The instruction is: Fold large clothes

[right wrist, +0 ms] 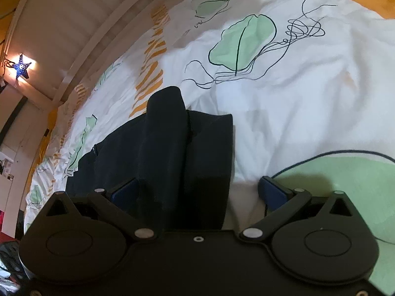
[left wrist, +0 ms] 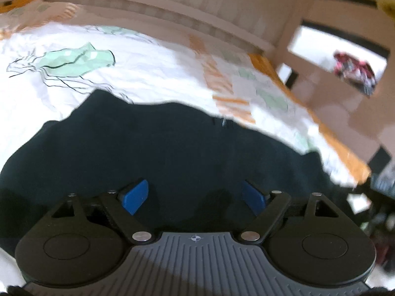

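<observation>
A dark navy garment (left wrist: 172,153) lies spread on the bed's white cover (left wrist: 153,74). My left gripper (left wrist: 195,196) hovers just over it, jaws wide apart, with nothing pinched between the blue pads (left wrist: 134,196). In the right wrist view the same garment (right wrist: 172,153) shows as a folded stack with a rolled ridge along its top. My right gripper (right wrist: 200,191) stands open astride its right edge. The left pad (right wrist: 126,192) sits beside the cloth, and the right pad (right wrist: 274,190) is over bare cover, apart from the cloth.
The cover (right wrist: 308,93) is white with green blobs, black scribbles and orange stripes. A pale slatted headboard (left wrist: 172,2) runs along the far side. An orange bed edge (left wrist: 308,113) drops off to the right. A star lamp (right wrist: 22,66) glows on the wall.
</observation>
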Available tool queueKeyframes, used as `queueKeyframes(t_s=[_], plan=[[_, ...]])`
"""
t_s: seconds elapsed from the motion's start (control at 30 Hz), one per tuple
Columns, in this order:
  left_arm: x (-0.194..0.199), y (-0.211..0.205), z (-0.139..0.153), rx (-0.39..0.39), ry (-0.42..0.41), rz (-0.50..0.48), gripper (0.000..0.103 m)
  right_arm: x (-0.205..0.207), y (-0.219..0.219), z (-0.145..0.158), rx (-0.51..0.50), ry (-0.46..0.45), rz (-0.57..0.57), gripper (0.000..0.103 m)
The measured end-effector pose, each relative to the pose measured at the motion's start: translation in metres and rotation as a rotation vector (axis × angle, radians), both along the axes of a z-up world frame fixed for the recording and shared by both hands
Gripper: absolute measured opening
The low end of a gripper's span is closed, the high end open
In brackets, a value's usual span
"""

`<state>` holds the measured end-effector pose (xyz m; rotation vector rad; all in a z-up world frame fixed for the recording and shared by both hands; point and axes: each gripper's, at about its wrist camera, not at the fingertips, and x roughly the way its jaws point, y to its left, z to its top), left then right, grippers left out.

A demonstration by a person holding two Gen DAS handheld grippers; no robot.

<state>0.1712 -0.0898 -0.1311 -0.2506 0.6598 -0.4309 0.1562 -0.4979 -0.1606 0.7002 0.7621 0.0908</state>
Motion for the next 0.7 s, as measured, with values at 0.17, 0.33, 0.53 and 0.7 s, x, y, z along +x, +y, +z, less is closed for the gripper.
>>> queueKeyframes(t_s=[0.17,0.33,0.53,0.7], plan=[[-0.006,-0.02,0.018,-0.038,-0.071,-0.027,0.07,-0.003,-0.002,-0.001,0.015,-0.009,-0.006,0.103],[0.0,-0.042,0.012,-0.09,-0.021,-0.095,0.03,-0.006,-0.005,-0.002,0.046,-0.018,-0.016,0.103],[0.009,-0.035,-0.035,-0.167,0.101,-0.061,0.009,-0.007,-0.006,-0.001,0.061,-0.017,-0.018,0.103],[0.013,-0.028,-0.036,-0.185,0.133,-0.045,0.003,-0.006,-0.007,0.005,0.076,0.012,0.039,0.103]])
